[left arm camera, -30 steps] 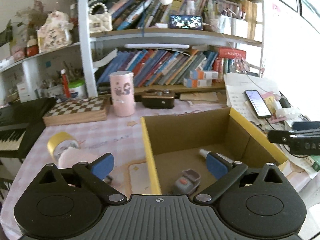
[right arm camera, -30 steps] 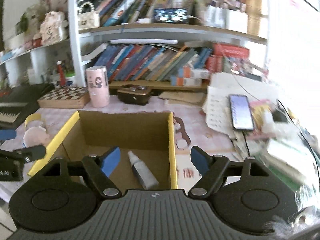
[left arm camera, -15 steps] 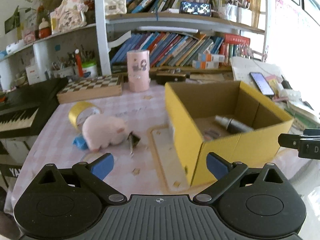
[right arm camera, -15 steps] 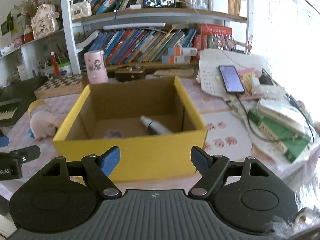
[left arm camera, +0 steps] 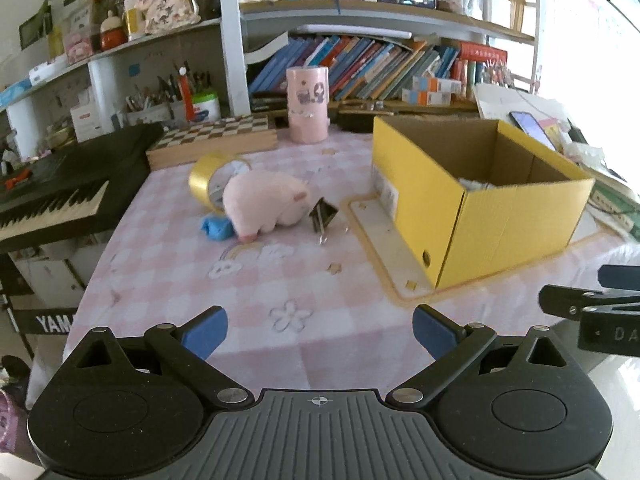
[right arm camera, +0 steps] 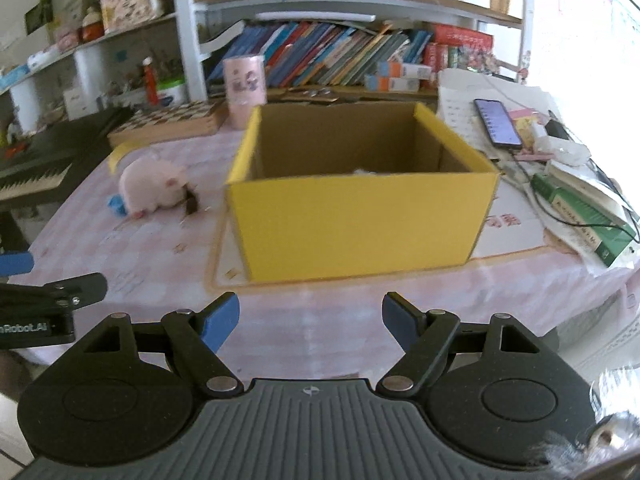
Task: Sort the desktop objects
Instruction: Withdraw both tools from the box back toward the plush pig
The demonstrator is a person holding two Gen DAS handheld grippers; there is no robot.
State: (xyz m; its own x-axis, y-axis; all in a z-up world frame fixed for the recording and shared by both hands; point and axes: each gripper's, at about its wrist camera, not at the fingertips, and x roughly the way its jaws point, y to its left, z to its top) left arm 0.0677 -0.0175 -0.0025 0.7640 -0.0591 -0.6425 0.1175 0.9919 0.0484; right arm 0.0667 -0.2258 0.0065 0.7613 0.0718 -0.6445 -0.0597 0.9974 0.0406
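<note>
A yellow cardboard box (left arm camera: pixel 508 216) (right arm camera: pixel 360 224) stands open on the pink checked tablecloth; its contents are mostly hidden. Left of it lie a pink plush pig (left arm camera: pixel 266 204) (right arm camera: pixel 154 184), a yellow tape roll (left arm camera: pixel 208 178), a blue item (left arm camera: pixel 216 228) under the pig and a black binder clip (left arm camera: pixel 322 216). My left gripper (left arm camera: pixel 320 330) is open and empty over the near table edge. My right gripper (right arm camera: pixel 310 322) is open and empty in front of the box.
A black keyboard (left arm camera: pixel 52 196) sits at the left. A chessboard box (left arm camera: pixel 212 140) and a pink cylinder (left arm camera: pixel 307 104) stand at the back before bookshelves. A phone (right arm camera: pixel 498 122), cables and a green book (right arm camera: pixel 584 220) lie at the right.
Both grippers have pulled back and down from above the box to the table's near edge. The box now shows from the side, and both stay open and empty.
</note>
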